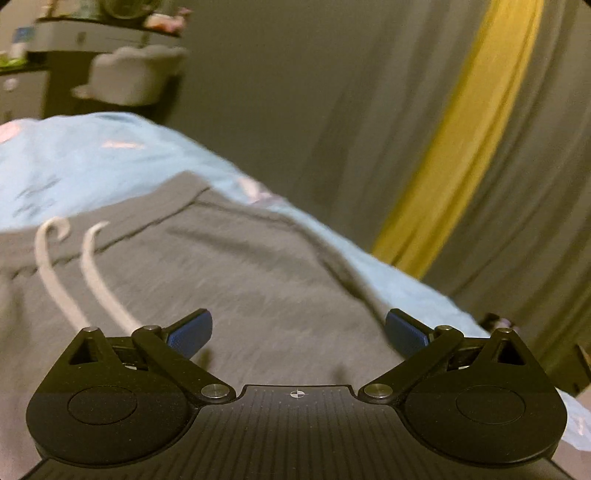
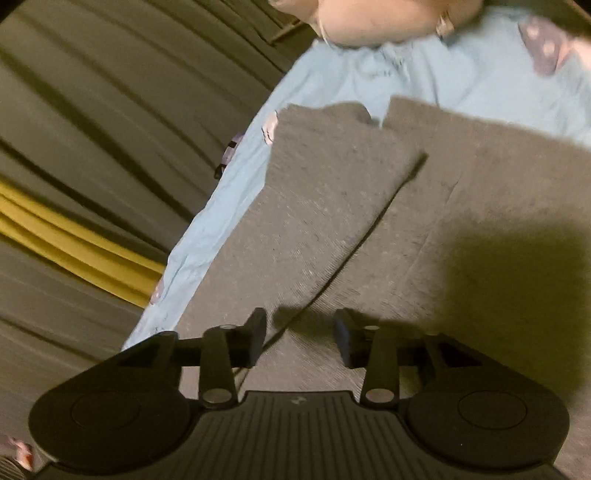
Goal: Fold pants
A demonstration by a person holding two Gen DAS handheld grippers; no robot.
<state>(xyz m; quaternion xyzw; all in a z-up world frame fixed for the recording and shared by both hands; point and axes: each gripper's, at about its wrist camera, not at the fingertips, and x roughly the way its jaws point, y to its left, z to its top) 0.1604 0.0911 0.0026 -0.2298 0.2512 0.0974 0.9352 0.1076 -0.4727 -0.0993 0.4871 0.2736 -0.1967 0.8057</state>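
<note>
Grey pants (image 1: pixel 229 266) lie spread on a light blue sheet (image 1: pixel 92 162). The left wrist view shows the waistband end with two white drawstrings (image 1: pixel 92 266). My left gripper (image 1: pixel 299 332) is wide open just above the fabric near the waist, holding nothing. The right wrist view shows the two legs of the pants (image 2: pixel 369 206) side by side, with the cuffs at the far end. My right gripper (image 2: pixel 301 334) is open and empty above the seam between the legs.
The bed's edge runs along grey curtains with a yellow stripe (image 1: pixel 476 129). A dark shelf unit with a white printer (image 1: pixel 103 35) and a white cushion stands beyond the bed. A pinkish plush object (image 2: pixel 369 18) lies past the cuffs on the sheet (image 2: pixel 461 74).
</note>
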